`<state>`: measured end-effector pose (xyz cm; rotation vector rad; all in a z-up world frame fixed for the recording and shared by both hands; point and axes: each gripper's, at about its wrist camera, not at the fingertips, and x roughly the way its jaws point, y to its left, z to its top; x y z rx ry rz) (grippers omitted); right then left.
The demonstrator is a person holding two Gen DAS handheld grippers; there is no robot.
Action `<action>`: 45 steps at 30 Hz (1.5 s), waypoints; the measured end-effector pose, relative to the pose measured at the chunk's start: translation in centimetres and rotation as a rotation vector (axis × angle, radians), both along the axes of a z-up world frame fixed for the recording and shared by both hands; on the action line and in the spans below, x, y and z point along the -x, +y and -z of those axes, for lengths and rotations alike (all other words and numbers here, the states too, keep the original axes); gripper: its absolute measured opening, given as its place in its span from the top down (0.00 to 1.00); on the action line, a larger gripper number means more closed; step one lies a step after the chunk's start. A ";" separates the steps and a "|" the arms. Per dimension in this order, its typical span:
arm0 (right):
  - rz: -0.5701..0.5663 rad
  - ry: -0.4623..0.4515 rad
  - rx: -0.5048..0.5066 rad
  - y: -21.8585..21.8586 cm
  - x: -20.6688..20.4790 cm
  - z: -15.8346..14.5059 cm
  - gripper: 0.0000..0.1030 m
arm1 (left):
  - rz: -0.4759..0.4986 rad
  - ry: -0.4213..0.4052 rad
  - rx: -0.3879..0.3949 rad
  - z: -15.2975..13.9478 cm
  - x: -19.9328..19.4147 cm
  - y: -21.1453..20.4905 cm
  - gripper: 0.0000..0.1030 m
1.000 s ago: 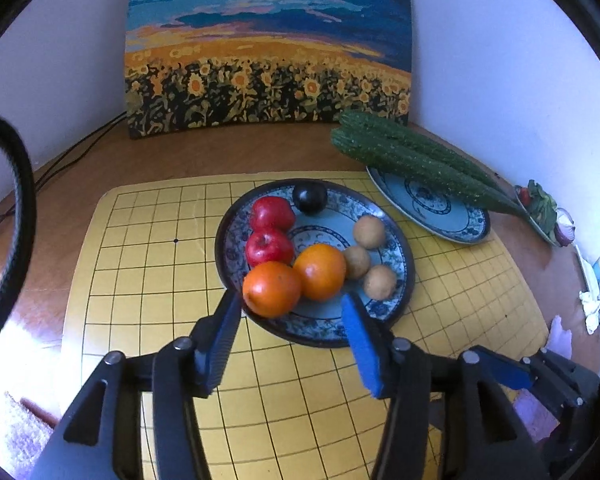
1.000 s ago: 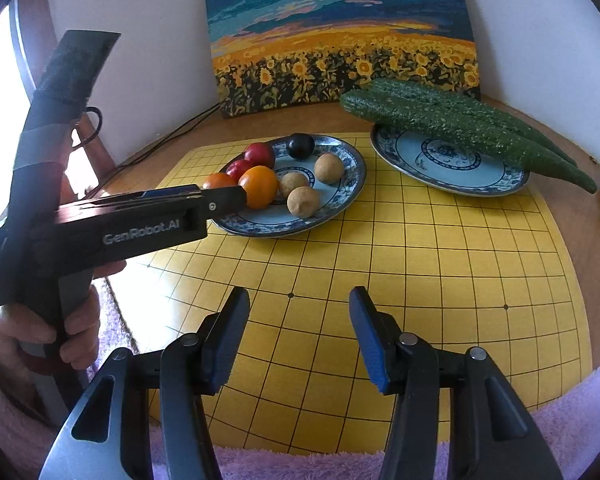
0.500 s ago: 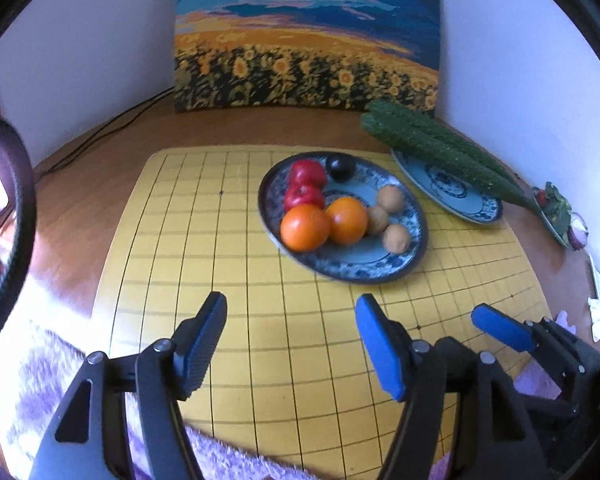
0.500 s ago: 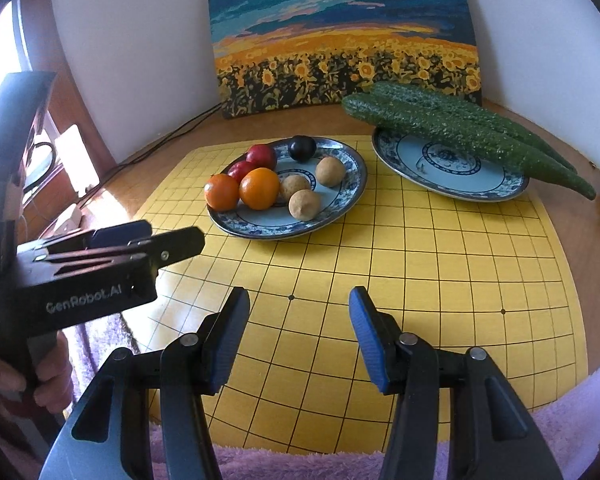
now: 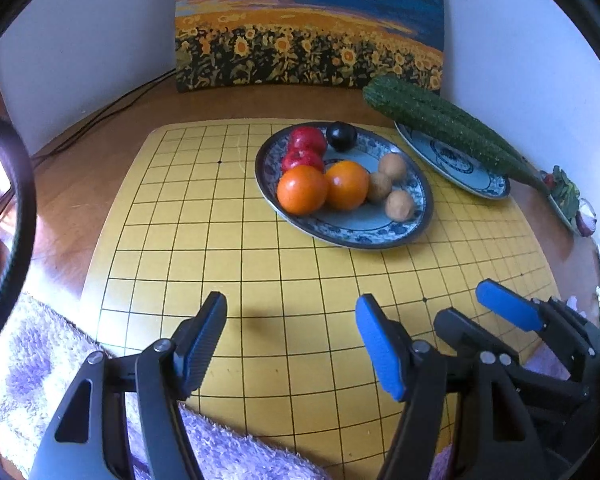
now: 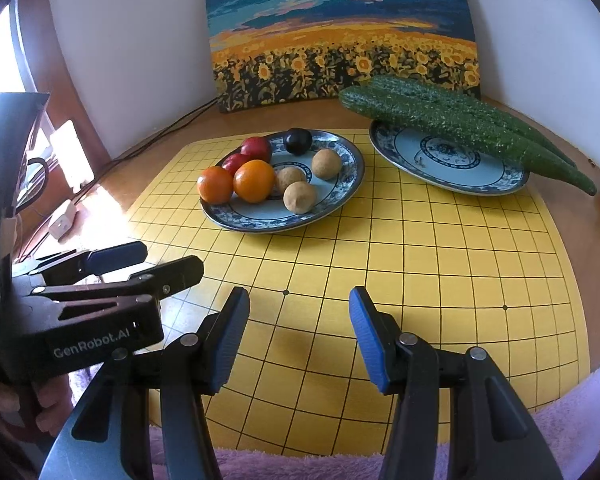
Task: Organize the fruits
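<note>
A blue patterned plate (image 5: 364,236) (image 6: 260,222) on the yellow grid board holds two oranges (image 5: 302,190) (image 6: 254,181), two red apples (image 5: 308,140) (image 6: 257,148), a dark plum (image 5: 341,136) (image 6: 297,141) and three brown round fruits (image 5: 399,205) (image 6: 299,197). A second blue plate (image 6: 452,176) (image 5: 480,176) to its right carries two long green cucumbers (image 6: 452,124) (image 5: 440,124). My left gripper (image 5: 292,332) is open and empty above the board's near edge. My right gripper (image 6: 299,330) is open and empty beside it.
A sunflower painting (image 6: 340,40) leans on the back wall. The yellow grid board (image 6: 420,260) lies on a wooden table. A purple fluffy cloth (image 5: 40,360) lies at the near edge. Cables (image 6: 160,136) run at the back left. A small dish (image 5: 566,200) sits far right.
My left gripper has pulled back from the fruit plate toward the near edge, beside the right gripper. The right gripper has hardly moved. Both stay open.
</note>
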<state>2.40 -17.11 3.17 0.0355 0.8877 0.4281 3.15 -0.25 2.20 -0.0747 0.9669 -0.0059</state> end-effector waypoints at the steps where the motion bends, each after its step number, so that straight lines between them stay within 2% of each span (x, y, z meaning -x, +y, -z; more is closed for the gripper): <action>1: 0.001 0.001 -0.001 0.0 0.0 0.0 0.48 | -0.002 0.001 -0.001 0.0 0.0 0.0 0.32; 45: 0.019 0.019 -0.017 -0.2 -0.3 0.3 0.48 | -0.017 0.007 -0.007 -0.1 0.6 -0.1 0.32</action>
